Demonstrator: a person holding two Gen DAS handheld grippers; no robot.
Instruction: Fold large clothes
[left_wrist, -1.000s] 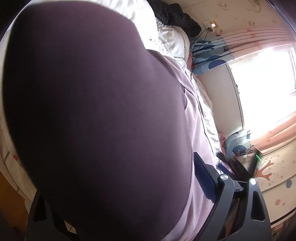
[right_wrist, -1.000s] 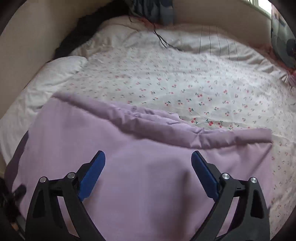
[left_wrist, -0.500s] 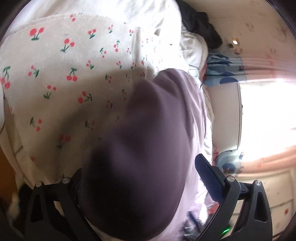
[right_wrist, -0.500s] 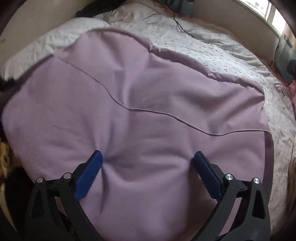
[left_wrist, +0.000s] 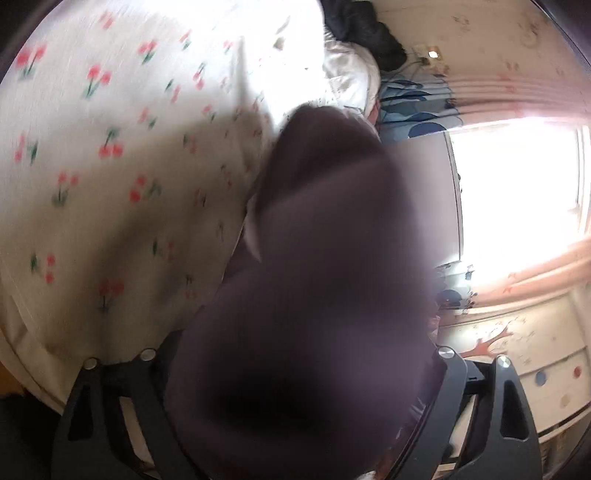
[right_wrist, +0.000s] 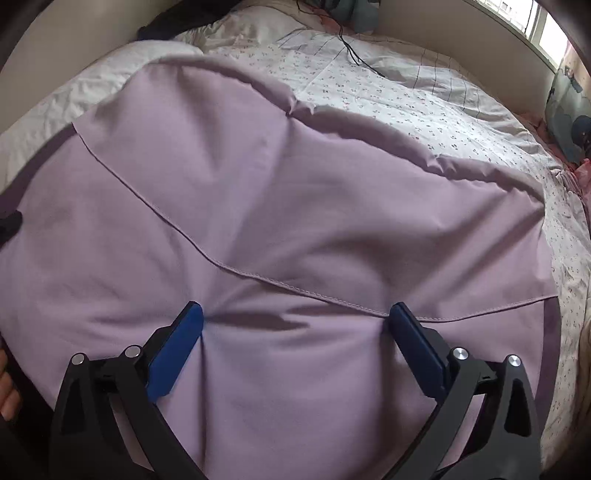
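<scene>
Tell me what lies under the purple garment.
The purple garment lies on a cherry-print bedsheet, which shows beyond its edges. Whatever is directly beneath the cloth is covered.

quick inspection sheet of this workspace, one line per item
surface: bed with cherry-print sheet, wrinkled, mostly covered.
job's things: lilac garment spread over the bed, a stitched hem running across it; in the left wrist view a dark blurred mass of the same fabric fills the space between the fingers.
clutter: dark clothing heaped near the white pillow; blue-patterned cushion at the bed's far edge.
grippers: right hand-held gripper open, tips pressing into the garment; left hand-held gripper buried in fabric, state unclear.
cables: thin black cable lying on the sheet.
surroundings: bright window, pink curtain, decorated drawers.
</scene>
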